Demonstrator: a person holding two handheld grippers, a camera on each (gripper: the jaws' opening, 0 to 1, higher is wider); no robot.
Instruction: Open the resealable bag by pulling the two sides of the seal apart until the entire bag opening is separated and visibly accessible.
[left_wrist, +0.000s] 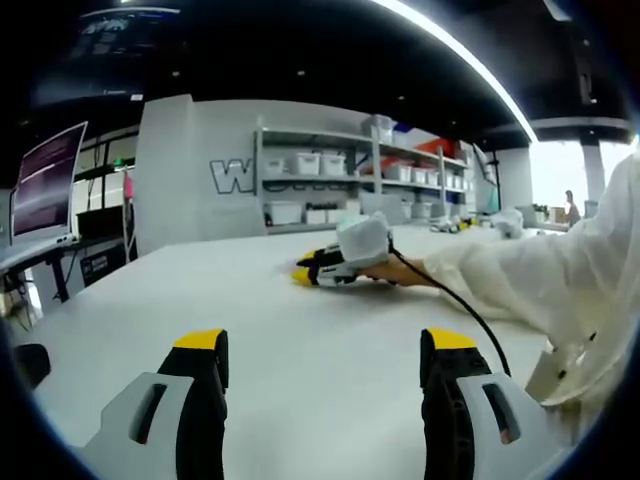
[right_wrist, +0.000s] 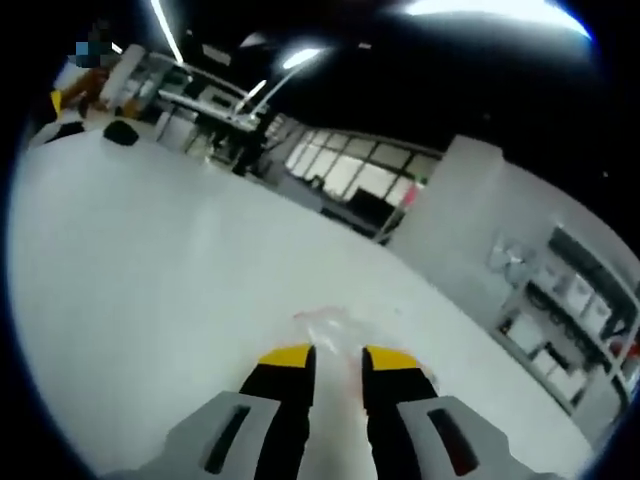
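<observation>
A clear resealable bag (right_wrist: 328, 325) lies crumpled on the white table (right_wrist: 150, 260), just beyond my right gripper (right_wrist: 338, 357). A thin pinkish line of the bag runs back into the gap between the jaws. The right jaws stand close together with a narrow gap, so I cannot tell whether they touch the bag. In the left gripper view the right gripper (left_wrist: 306, 273) rests low on the table at mid distance, held by a hand in a white sleeve (left_wrist: 560, 260). My left gripper (left_wrist: 325, 342) hovers over the near table with its jaws wide open and nothing between them.
A black cable (left_wrist: 455, 300) trails from the right gripper toward the sleeve. Shelves with white bins (left_wrist: 330, 165) stand behind the table, and a monitor (left_wrist: 45, 180) on a desk sits to the left. More desks and windows (right_wrist: 340, 175) lie beyond the table's far edge.
</observation>
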